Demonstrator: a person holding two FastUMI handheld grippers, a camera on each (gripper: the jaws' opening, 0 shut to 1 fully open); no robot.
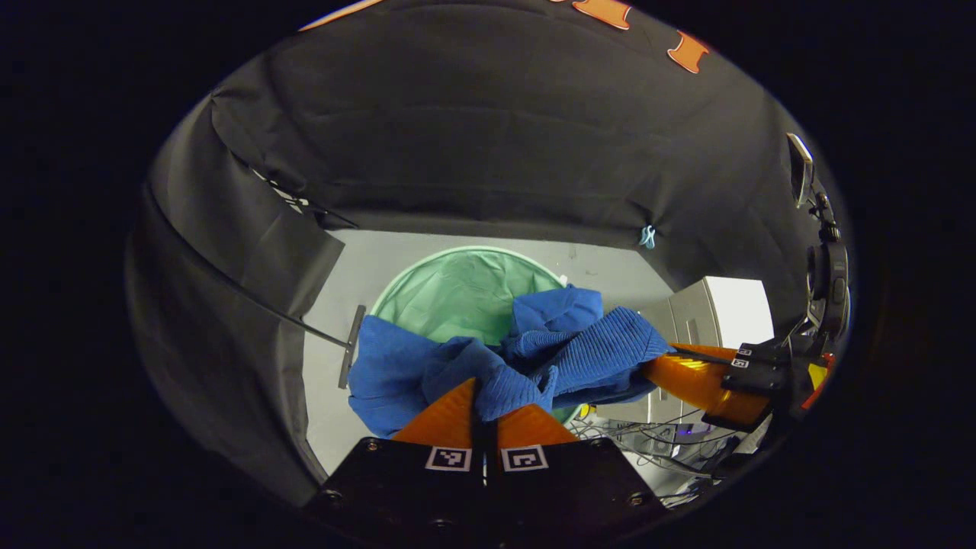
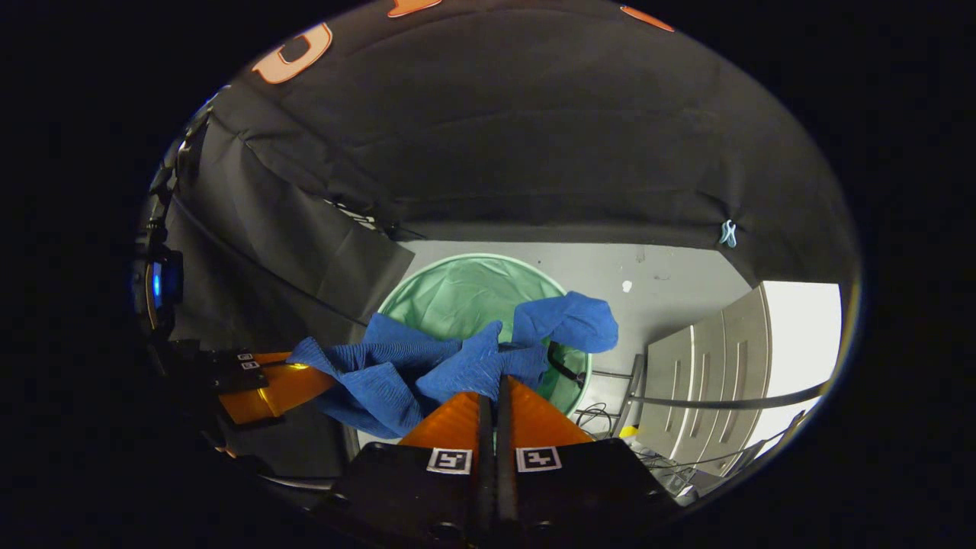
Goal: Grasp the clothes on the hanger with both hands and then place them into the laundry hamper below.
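Blue ribbed garment bunched above green hamper — left gripper, right gripper both clamped on it.

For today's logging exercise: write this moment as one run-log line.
left tool: shut on blue ribbed cloth garment | right tool: shut on garment | garment: held above round green mesh hamper | release: pending

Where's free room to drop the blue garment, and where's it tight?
Free: the green hamper's open mouth, directly beneath the blue garment held by left gripper and right gripper. Bare grey floor lies between hamper and black wall. Crowded: cables beside the white cabinet.
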